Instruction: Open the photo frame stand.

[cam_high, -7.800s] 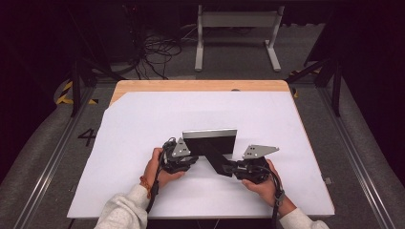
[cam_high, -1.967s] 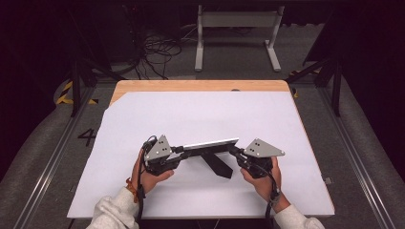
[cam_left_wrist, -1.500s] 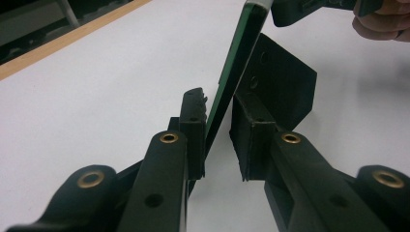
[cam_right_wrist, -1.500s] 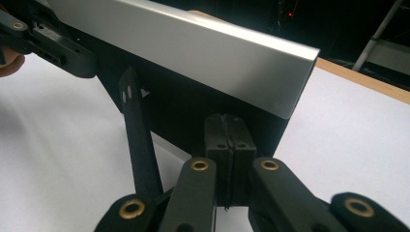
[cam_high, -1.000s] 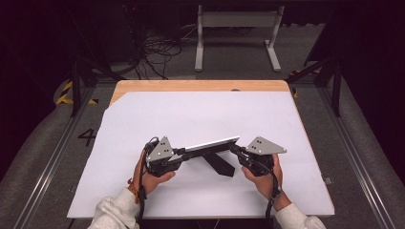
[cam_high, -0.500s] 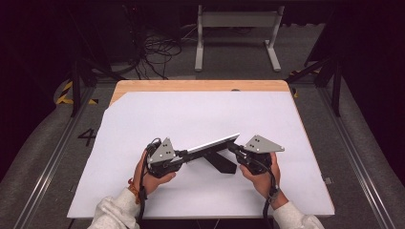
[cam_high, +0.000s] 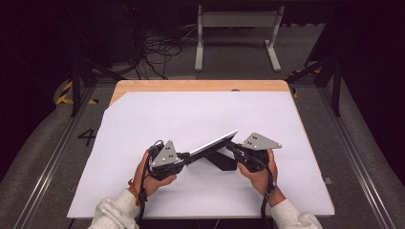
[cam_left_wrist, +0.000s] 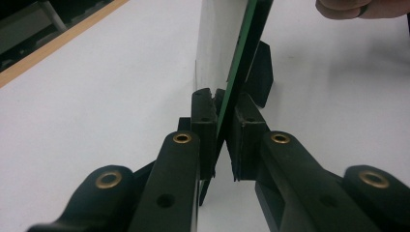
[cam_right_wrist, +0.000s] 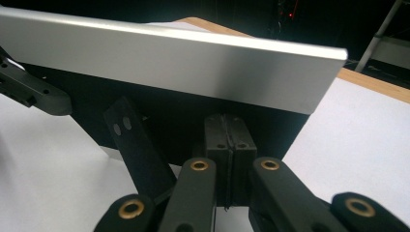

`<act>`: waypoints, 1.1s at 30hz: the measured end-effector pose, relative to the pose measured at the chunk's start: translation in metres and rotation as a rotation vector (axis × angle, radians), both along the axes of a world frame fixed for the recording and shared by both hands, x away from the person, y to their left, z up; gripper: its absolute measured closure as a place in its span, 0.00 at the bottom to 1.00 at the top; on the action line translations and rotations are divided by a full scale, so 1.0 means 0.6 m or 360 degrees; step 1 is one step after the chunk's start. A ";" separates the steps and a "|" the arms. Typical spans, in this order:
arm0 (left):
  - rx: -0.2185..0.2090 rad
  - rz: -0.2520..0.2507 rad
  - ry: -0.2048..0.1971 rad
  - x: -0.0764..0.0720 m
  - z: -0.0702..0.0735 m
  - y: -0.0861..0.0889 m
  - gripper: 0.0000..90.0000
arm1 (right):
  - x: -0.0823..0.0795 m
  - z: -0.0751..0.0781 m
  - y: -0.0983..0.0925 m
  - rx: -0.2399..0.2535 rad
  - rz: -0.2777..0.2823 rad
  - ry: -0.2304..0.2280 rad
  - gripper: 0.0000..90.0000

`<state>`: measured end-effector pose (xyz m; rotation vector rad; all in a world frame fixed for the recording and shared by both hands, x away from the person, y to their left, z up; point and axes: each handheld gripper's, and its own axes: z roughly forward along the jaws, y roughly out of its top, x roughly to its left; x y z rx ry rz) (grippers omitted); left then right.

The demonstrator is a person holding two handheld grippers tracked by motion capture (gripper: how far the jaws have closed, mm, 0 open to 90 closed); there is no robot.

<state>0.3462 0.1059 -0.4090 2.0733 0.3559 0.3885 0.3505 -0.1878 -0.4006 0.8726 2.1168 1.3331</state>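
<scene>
At the left of the high view, a hand [cam_high: 149, 177] in a white sleeve is holding the left gripper [cam_high: 184, 158], whose grey three-cornered plate is facing up. In the left gripper view its two black fingers [cam_left_wrist: 204, 125] are pinching the lower edge of a thin flat panel with a silver metal frame and a green inner edge [cam_left_wrist: 237, 53], one pad on each face. The panel is standing tilted over the white-covered wooden bench [cam_high: 191, 114].

In the high view the same panel [cam_high: 212, 143] is running as a slanted strip from the left gripper up toward the right one, lifted off the white sheet near the bench's front middle. A black flat stand piece [cam_high: 223, 160] is hanging below it, just beside the bench surface; whether it is touching cannot be told.

Farther right, the right gripper [cam_high: 230, 147] is meeting the panel's other end, held by the other hand [cam_high: 260, 172]. In the right gripper view its fingers [cam_right_wrist: 216, 137] are pressed together with no visible gap, clamping the dark lower part of the panel [cam_right_wrist: 164, 67], beside the black stand piece [cam_right_wrist: 140, 145]. The left gripper's tip [cam_right_wrist: 29, 87] is showing at that view's left edge.
</scene>
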 end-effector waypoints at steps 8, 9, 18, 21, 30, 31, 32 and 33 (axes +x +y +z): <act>0.0020 0.0004 -0.0017 -0.008 0.001 -0.004 0.91 | 0.005 -0.002 0.004 0.0001 0.0013 0.0009 1.00; 0.0018 0.0006 -0.0018 -0.008 0.000 -0.004 0.91 | 0.005 -0.003 0.005 0.0002 0.0013 0.0011 1.00; 0.0029 -0.0004 -0.0012 -0.019 0.002 -0.009 0.89 | 0.009 -0.003 0.009 0.0006 0.0010 0.0013 1.00; 0.0019 -0.0004 -0.0003 -0.020 0.002 -0.009 0.89 | 0.009 -0.002 0.012 -0.0010 0.0011 0.0006 0.99; 0.0021 0.0002 -0.0007 -0.025 0.002 -0.015 0.87 | 0.014 -0.003 0.020 -0.0010 0.0016 0.0021 0.99; 0.0020 0.0004 -0.0006 -0.025 0.002 -0.015 0.87 | 0.015 -0.004 0.022 -0.0003 0.0012 0.0026 0.99; 0.0018 0.0006 -0.0008 -0.026 0.002 -0.017 0.86 | 0.017 -0.004 0.022 0.0000 0.0011 0.0025 0.99; 0.0018 0.0006 -0.0008 -0.026 0.002 -0.017 0.86 | 0.017 -0.004 0.022 0.0000 0.0011 0.0025 0.99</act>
